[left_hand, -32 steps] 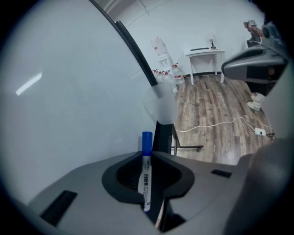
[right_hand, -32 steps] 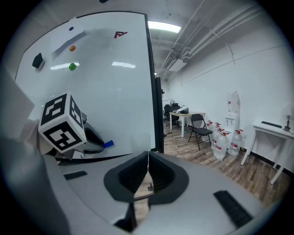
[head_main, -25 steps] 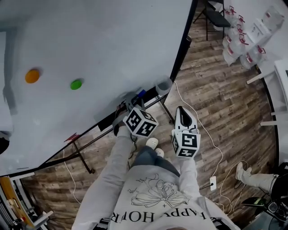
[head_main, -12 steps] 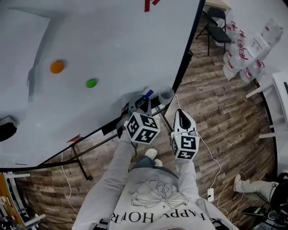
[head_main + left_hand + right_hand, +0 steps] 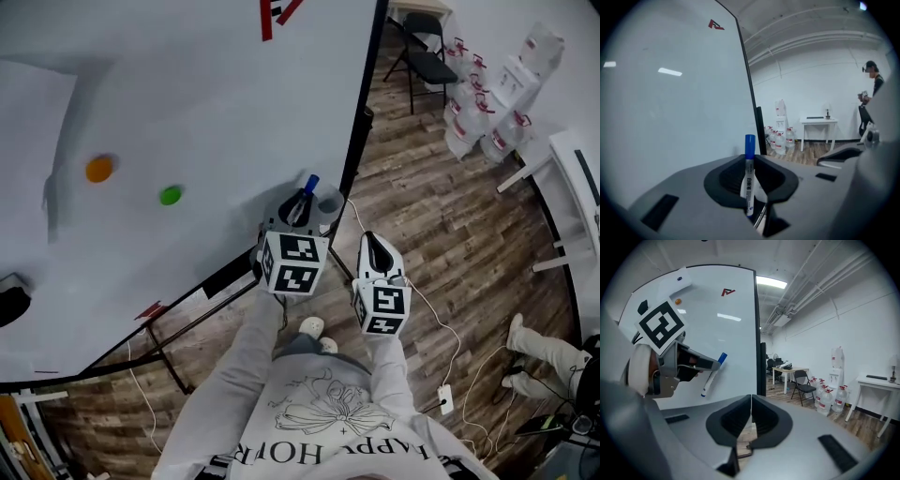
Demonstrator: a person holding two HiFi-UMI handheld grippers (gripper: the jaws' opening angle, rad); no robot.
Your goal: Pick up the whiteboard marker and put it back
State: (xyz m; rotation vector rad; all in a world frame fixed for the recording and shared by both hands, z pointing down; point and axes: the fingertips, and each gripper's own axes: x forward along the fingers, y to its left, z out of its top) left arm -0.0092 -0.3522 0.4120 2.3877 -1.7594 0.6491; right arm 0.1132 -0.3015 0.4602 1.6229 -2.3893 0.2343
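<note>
The whiteboard marker [image 5: 749, 174] is standing nearly upright between the jaws of the left gripper [image 5: 751, 159]. Its long axis is running across them, with the blue cap pointing up and the white barrel reaching down past the pads. In the right gripper view it is slanting, cap up and to the right against the whiteboard [image 5: 712, 310]. In the head view the cap is poking out ahead of the left gripper [image 5: 298, 208], toward the board.

A second ago this gripper was sitting lower, down at the board's bottom ledge. Since then it has been rising and rolling, and the marker is now clear of the ledge, in front of the board face.

The left gripper is clenching the barrel, its jaws only partly closed around it. The right gripper [image 5: 751, 401] is hanging just beside it, jaws pressed together with nothing between them.
</note>
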